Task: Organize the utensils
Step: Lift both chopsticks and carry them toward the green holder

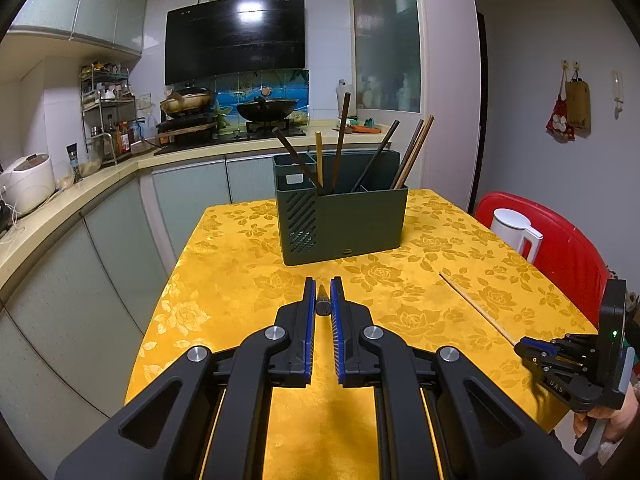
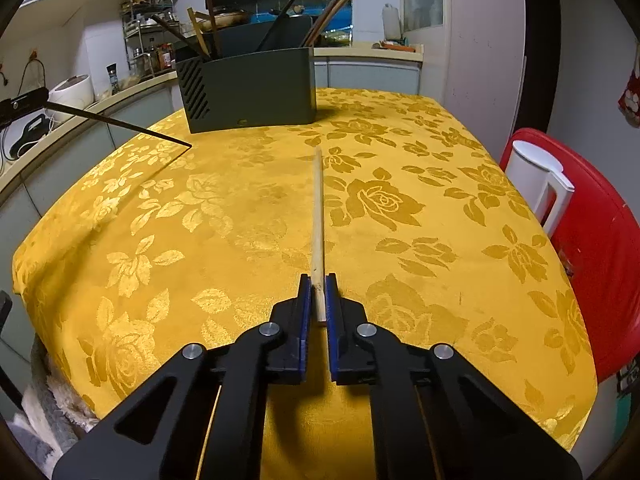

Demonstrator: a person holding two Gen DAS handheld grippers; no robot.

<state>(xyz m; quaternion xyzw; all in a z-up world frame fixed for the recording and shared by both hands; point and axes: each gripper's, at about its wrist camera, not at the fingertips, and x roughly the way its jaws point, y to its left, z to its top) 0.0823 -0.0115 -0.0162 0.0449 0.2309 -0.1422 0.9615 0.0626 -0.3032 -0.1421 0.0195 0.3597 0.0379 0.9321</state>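
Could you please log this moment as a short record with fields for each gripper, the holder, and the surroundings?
left gripper: shut on dark chopstick, held above the cloth
right gripper: shut on light chopstick, which points toward the holder
utensil holder: dark green, upright on the yellow tablecloth, several chopsticks standing in it
beside table: white kettle on red chair

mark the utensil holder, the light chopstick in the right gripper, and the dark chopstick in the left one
green utensil holder (image 1: 360, 224): left wrist view, front wall.
light wooden chopstick (image 2: 318, 208): right wrist view, mid-shaft.
dark chopstick (image 2: 120, 123): right wrist view, mid-shaft, ahead of the left gripper (image 2: 24, 105).
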